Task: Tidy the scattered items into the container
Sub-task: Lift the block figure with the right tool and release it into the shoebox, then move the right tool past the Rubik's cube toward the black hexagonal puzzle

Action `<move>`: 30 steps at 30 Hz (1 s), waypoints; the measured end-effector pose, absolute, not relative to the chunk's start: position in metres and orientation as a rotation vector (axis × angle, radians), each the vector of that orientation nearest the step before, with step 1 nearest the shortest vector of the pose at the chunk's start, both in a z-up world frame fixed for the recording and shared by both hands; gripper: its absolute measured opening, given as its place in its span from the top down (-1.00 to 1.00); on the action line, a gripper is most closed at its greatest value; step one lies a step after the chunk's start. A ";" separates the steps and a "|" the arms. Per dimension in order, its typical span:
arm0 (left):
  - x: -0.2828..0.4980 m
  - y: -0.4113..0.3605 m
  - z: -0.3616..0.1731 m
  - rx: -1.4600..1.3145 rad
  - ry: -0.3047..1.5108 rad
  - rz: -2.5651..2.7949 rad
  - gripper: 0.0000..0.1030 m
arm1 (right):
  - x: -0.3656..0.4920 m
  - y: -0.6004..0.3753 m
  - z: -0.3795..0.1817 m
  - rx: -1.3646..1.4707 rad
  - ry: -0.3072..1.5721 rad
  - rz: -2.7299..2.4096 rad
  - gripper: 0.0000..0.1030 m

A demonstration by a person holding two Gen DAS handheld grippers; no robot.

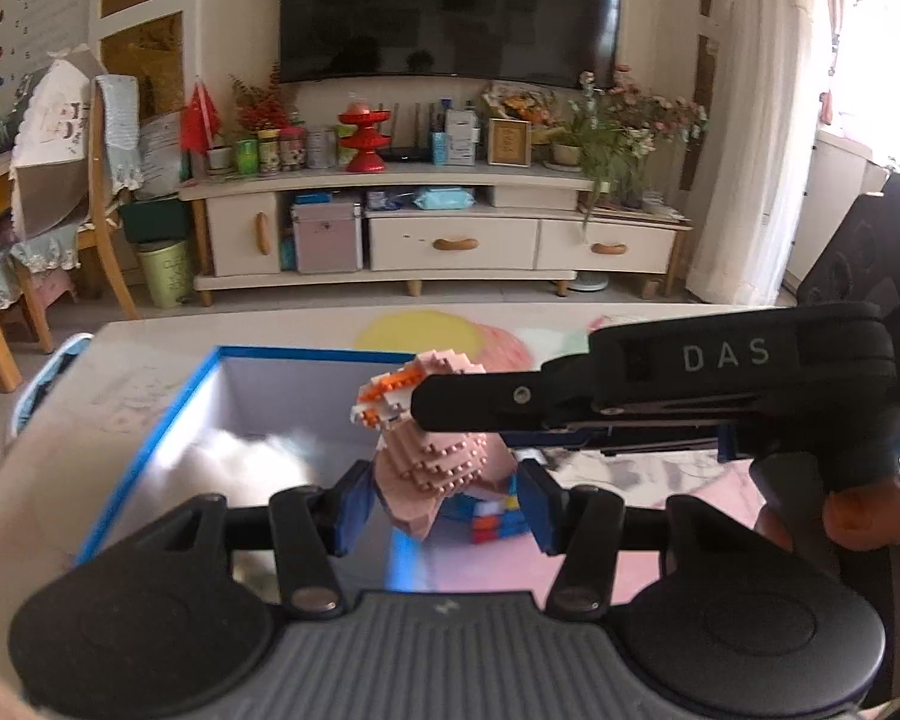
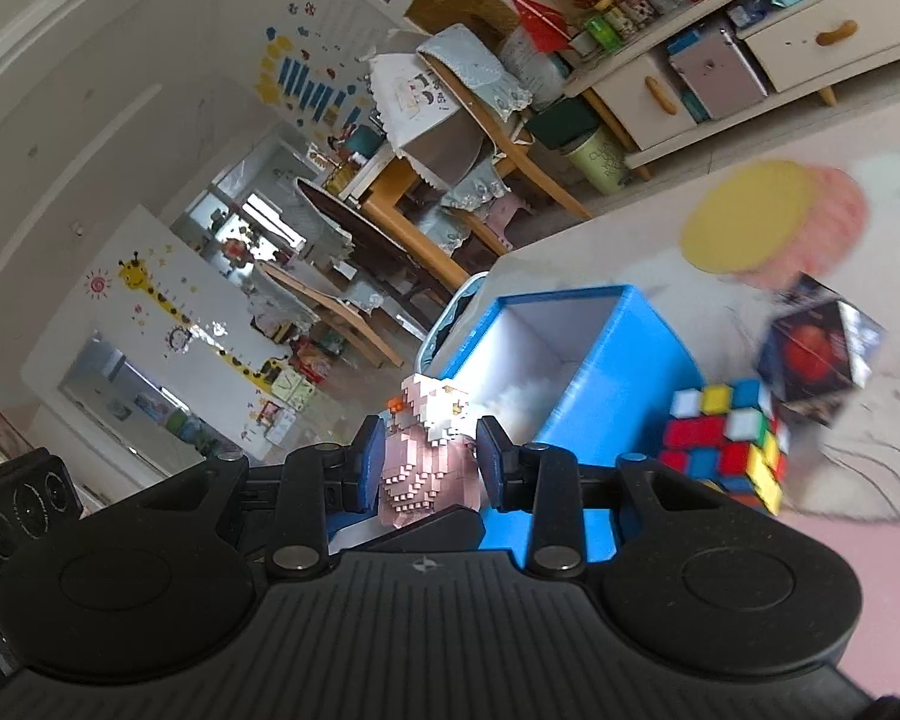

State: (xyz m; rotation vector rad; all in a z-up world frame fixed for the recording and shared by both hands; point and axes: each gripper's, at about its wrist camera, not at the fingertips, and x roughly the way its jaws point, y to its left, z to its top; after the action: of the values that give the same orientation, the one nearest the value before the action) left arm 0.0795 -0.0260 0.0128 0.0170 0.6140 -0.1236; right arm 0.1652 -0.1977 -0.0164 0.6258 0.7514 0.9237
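Pink brick-built figure (image 1: 432,468): clamped in both my left hand-held gripper (image 1: 444,507) and right hand-held gripper (image 2: 429,468); uneven squeeze risks crumbling it before the blue box (image 2: 624,372).

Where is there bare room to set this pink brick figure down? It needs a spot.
Inside the blue box: its white floor looks bare. Pink mat in front of the Rubik's cube is free too. It is crowded right of the box, where the cube and a dark printed box stand close. Both hand-held grippers hold the figure.
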 end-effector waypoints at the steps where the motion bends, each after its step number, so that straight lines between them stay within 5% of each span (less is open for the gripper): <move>1: 0.083 -0.021 0.013 0.014 0.619 -0.118 -0.02 | 0.168 -0.191 -0.015 0.622 0.757 0.920 0.18; 21: 0.111 0.003 -0.016 -0.025 0.690 -0.096 -0.08 | 0.187 -0.156 -0.029 0.566 0.802 0.820 0.19; 30: 0.103 0.010 -0.016 -0.054 0.661 -0.065 -0.46 | 0.181 -0.185 -0.035 0.664 0.754 0.815 0.11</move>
State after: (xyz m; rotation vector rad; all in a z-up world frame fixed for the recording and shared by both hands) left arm 0.1032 0.0104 -0.0161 -0.0536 0.6610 -0.0652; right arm 0.1810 -0.1852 -0.0352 0.6643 0.7535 0.8154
